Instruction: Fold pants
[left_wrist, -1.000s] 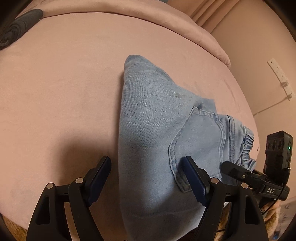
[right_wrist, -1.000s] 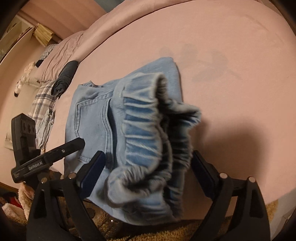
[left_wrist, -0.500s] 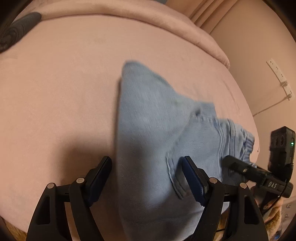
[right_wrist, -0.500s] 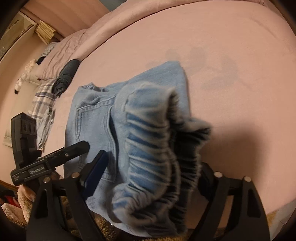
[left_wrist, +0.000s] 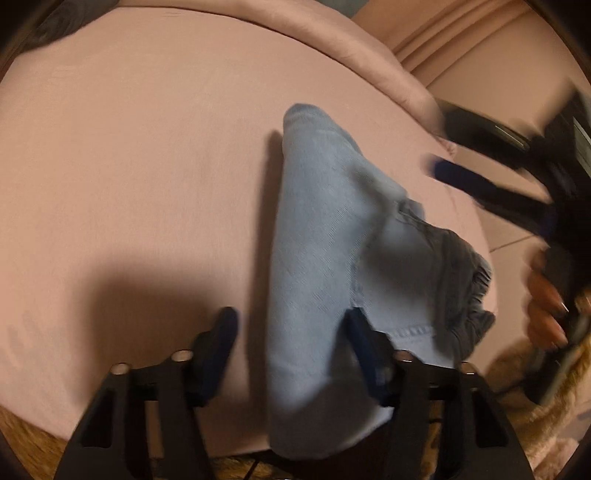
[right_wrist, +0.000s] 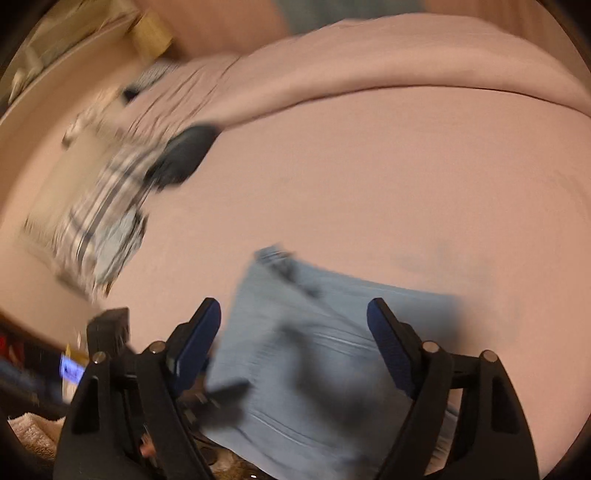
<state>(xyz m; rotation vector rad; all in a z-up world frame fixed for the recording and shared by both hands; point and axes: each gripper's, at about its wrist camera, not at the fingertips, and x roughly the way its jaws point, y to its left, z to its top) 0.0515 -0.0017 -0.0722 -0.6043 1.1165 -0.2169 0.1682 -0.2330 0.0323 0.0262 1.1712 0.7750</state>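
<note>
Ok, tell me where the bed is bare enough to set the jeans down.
Bare pink sheet runs left of the folded jeans, up to the duvet roll. In the right wrist view, the plaid clothes and dark bundle crowd the far-left side.

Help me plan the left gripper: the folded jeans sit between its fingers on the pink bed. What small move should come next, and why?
Probably finish closing the left gripper on the near edge of the jeans. Its jaws have just been closing and the denim lies between them, but the pads do not visibly press it yet. The right gripper hangs open above the jeans, holding nothing, so only the left can secure the fold on the bed.
</note>
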